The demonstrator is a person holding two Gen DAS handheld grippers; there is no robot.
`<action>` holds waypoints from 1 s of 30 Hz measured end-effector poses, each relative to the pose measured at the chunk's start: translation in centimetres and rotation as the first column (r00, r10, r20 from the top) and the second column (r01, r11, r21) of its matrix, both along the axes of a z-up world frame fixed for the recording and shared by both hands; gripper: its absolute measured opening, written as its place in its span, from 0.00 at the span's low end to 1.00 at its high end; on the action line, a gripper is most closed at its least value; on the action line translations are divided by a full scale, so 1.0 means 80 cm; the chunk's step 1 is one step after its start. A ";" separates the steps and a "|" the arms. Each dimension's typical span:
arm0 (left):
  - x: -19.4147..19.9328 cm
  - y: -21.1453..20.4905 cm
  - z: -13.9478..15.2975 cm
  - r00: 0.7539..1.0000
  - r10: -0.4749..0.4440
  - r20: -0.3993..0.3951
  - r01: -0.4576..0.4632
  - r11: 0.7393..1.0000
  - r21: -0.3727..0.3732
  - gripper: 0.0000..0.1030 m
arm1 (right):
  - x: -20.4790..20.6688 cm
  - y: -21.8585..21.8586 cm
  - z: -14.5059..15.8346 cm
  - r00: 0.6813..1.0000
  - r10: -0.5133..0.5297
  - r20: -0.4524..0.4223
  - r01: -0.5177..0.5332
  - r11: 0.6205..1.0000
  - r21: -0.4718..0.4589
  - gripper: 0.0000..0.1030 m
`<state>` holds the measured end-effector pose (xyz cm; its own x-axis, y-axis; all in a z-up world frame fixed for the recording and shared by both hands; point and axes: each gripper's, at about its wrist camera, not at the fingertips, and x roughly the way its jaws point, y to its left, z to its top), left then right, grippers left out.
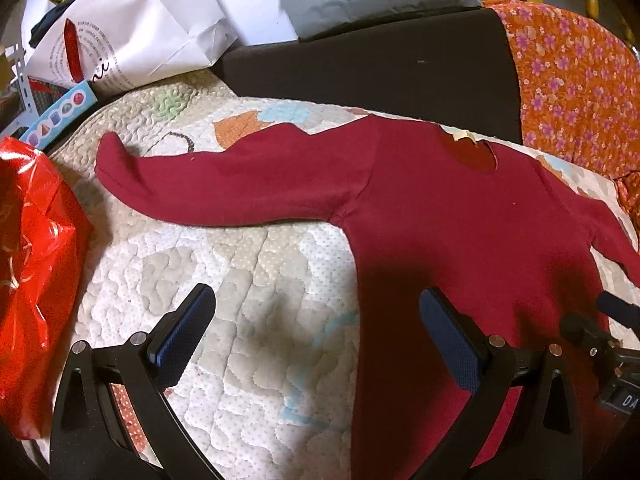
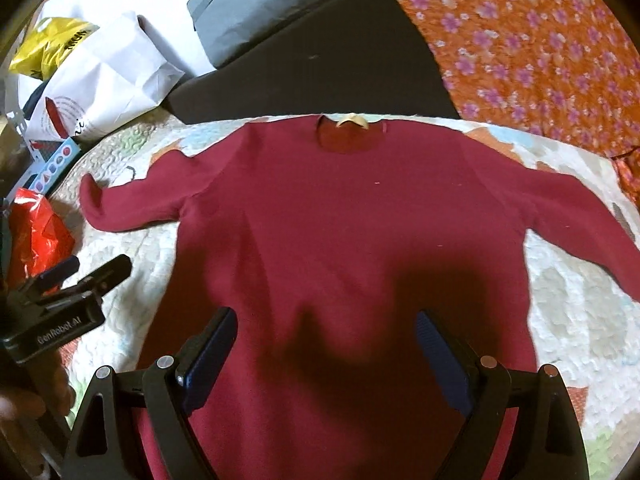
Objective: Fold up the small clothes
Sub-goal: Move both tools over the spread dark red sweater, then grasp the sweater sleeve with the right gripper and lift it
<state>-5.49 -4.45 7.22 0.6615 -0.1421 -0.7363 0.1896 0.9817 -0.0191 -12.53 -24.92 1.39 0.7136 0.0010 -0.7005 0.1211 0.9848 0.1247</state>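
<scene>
Quilted bedspread (image 2: pixel 568 320), pale with patchwork shapes, carries the work; behind it lie a dark cushion (image 2: pixel 312 68), an orange floral cloth (image 2: pixel 540 52) and a grey cushion (image 2: pixel 256 4). The dark red long-sleeved top (image 2: pixel 340 220) lies flat and face up on the quilt, neckline (image 2: pixel 348 136) away from you, both sleeves spread outward; its left sleeve (image 1: pixel 224 184) ends in a cuff curled upward. At the left edge sit a white paper bag (image 1: pixel 132 28), a red plastic bag (image 1: pixel 32 260), a yellow bag (image 2: pixel 48 44) and a blue box printed with coloured shapes (image 1: pixel 60 116). Your right gripper (image 2: pixel 324 348) hangs over the lower body of the top, jaws spread wide, nothing between them. Your left gripper (image 1: pixel 316 320) is likewise wide apart and empty, one finger (image 1: pixel 188 328) over bare quilt, the other (image 1: pixel 448 340) over the top's side edge
</scene>
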 end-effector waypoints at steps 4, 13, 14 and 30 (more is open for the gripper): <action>0.009 0.008 0.003 1.000 0.027 -0.007 -0.027 1.000 -0.016 0.99 | 0.014 0.021 0.000 1.000 0.016 -0.015 -0.016 1.000 0.004 0.87; 0.026 0.023 0.004 0.997 0.074 -0.026 -0.074 0.997 -0.009 0.99 | 0.035 0.046 0.004 0.998 0.064 -0.017 -0.064 0.998 0.004 0.87; 0.030 0.027 0.006 0.996 0.084 -0.025 -0.084 0.996 -0.004 0.99 | 0.040 0.046 0.006 0.997 0.076 -0.019 -0.076 0.997 0.000 0.87; 0.026 0.173 0.035 0.945 0.328 -0.001 -0.327 0.942 0.073 0.99 | 0.222 0.237 0.043 0.888 0.457 0.049 -0.460 0.880 0.123 0.67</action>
<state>-3.37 9.40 10.04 0.6533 0.1340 -0.7451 -0.1423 0.9884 0.0530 5.27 -5.98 4.79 0.6242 0.4192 -0.6593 -0.3434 0.9052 0.2503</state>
